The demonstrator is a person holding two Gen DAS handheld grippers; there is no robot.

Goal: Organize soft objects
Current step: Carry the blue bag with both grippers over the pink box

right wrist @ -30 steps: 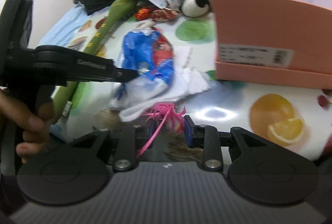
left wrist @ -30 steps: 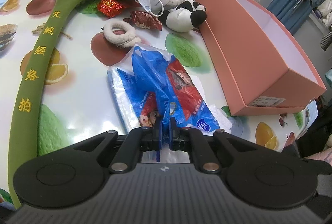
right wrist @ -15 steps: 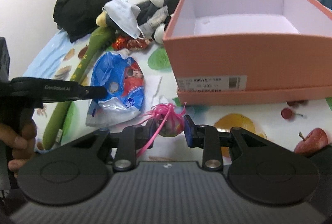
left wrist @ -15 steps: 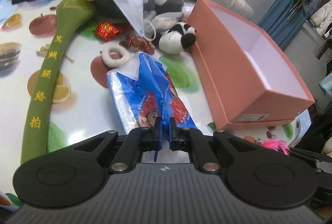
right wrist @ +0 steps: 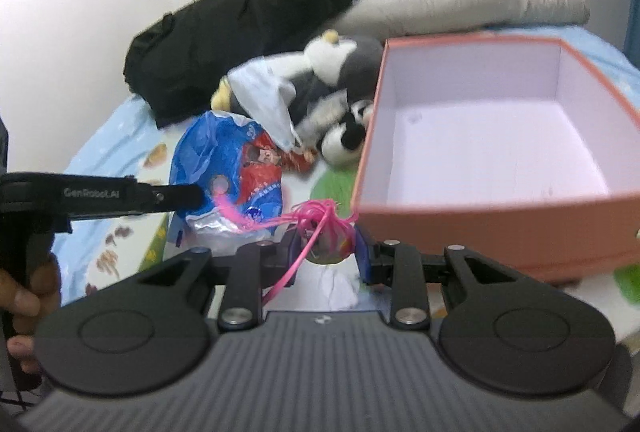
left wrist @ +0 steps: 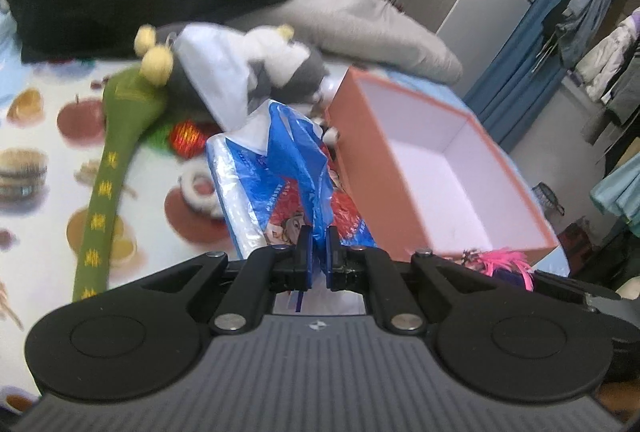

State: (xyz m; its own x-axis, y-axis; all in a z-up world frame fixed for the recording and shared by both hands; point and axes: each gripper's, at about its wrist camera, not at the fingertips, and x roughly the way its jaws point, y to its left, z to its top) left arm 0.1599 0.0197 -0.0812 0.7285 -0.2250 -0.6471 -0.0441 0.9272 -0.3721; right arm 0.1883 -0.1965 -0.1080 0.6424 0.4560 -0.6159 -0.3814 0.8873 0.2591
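A: Though the frames are blurred, what do you count from the left?

B: One person's hand [right wrist: 20, 296] on the left gripper's handle, whose arm reads "GenRobot.AI". One long green plush stick [left wrist: 108, 184] with yellow embroidered characters I cannot read, lying on the fruit-print tablecloth [left wrist: 36, 120]. One white fuzzy ring [left wrist: 198, 188] beside it, one red foil wrapper [left wrist: 186, 138], one black garment [right wrist: 240, 32] behind

A: And the grippers?

B: Two. The left gripper [left wrist: 318, 258] is pinched tight on one blue plastic bag [left wrist: 296, 172] with red cartoon print, hanging off the cloth; its small lettering is illegible. The right gripper [right wrist: 326, 246] stands partly open, clamped on one ball toy with pink streamers [right wrist: 328, 228]

A: Further right?

B: One grey-and-white plush toy [right wrist: 344, 68] draped with one face mask [right wrist: 268, 92], one small black-and-white plush [right wrist: 348, 136] touching one open salmon-pink cardboard box [right wrist: 480, 220], nothing inside it. One grey quilt [right wrist: 460, 0] lies behind
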